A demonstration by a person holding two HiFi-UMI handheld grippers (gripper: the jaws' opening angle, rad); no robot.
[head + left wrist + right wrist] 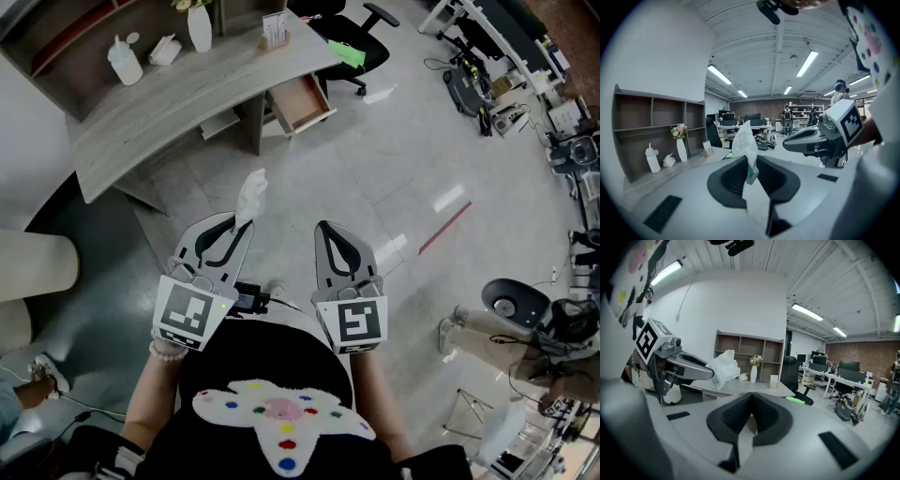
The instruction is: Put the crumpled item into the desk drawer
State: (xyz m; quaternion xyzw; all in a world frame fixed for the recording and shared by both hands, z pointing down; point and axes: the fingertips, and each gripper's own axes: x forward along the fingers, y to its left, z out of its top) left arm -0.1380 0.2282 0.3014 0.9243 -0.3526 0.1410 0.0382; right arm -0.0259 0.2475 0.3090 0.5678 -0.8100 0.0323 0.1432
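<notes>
My left gripper (246,223) is shut on a crumpled white tissue (251,194), which sticks up past the jaw tips (745,143) and also shows in the right gripper view (723,367). My right gripper (323,226) hangs beside it with its jaws closed together and nothing between them (751,397). Both are held in mid-air over the floor, short of the desk. The grey desk (141,112) lies ahead, and its wooden drawer (300,103) stands pulled open at the desk's right end.
On the desk stand a white vase (200,28), a white bottle (124,62), a tissue holder (166,50) and a small card stand (276,30). A black office chair (352,42) sits behind the drawer. A shelf unit (651,126) backs the desk. Floor equipment clutters the right.
</notes>
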